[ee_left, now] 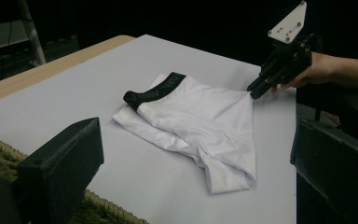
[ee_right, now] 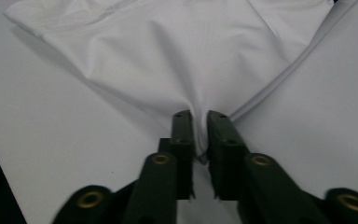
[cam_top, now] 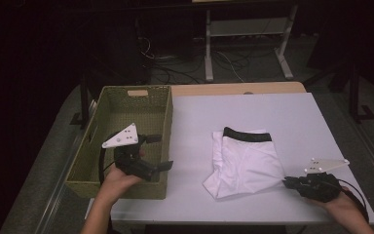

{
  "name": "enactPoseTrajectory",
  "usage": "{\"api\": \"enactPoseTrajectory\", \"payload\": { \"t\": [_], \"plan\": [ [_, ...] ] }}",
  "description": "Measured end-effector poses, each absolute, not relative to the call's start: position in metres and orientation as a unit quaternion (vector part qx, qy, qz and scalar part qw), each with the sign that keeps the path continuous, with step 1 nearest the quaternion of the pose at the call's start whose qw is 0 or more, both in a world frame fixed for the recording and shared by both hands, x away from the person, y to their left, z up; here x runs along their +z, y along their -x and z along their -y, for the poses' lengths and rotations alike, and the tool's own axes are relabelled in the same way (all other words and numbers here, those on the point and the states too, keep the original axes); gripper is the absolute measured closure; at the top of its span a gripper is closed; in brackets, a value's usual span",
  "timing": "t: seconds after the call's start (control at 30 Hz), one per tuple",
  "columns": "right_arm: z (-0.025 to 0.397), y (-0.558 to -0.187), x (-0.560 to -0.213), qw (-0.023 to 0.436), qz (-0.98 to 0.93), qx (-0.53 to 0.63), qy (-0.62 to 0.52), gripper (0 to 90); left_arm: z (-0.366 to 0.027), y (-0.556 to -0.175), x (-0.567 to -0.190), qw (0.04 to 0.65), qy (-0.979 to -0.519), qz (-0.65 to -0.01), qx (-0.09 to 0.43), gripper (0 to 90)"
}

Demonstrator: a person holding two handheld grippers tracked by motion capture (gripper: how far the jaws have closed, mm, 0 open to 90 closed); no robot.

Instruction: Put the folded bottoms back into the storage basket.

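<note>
My right gripper (cam_top: 290, 183) is clamped on a corner of the white folded underwear with a black elastic waistband (cam_top: 246, 161), which lies on the white tabletop (cam_top: 292, 122) toward its near edge, right of centre. In the right gripper view the jaws are nearly together with a thin pinch of white cloth between them. My left gripper (cam_top: 157, 152) hangs over the right wall of the olive-green woven rectangular basket (cam_top: 168, 105), its jaws wide apart and holding nothing.

My worry is the grip: only a small tip of fabric is caught, so I judge a quick pull could slide it free. Lifting by one corner would likely also let the fold fall open, and dragging could bunch the cloth against the tabletop.

The basket sits along the left edge of the tabletop, partly overhanging it. What I can see of its inside looks empty, though the near part is hidden behind my left hand (cam_top: 117, 180).
</note>
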State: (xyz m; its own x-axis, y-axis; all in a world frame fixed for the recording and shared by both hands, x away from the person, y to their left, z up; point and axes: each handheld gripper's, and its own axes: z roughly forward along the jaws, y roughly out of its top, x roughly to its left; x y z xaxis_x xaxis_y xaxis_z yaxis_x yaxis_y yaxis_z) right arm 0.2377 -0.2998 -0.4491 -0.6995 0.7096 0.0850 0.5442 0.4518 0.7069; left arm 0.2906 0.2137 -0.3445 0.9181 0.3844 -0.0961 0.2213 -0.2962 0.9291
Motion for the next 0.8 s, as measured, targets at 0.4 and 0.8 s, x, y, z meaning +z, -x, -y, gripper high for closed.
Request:
{"api": "enactPoseTrajectory", "payload": {
  "t": [0.4, 0.8],
  "plan": [
    [0.305, -0.242, -0.452, 0.114, -0.814, 0.411, -0.394, 14.2, -0.212, -0.291, -0.344, 0.556, -0.805, -0.194, 0.073, 4.7],
    [0.302, -0.244, -0.456, 0.123, -0.812, 0.415, -0.391, 0.2, -0.202, -0.293, -0.343, 0.522, -0.824, -0.205, 0.08, 0.0]
  ]
}}
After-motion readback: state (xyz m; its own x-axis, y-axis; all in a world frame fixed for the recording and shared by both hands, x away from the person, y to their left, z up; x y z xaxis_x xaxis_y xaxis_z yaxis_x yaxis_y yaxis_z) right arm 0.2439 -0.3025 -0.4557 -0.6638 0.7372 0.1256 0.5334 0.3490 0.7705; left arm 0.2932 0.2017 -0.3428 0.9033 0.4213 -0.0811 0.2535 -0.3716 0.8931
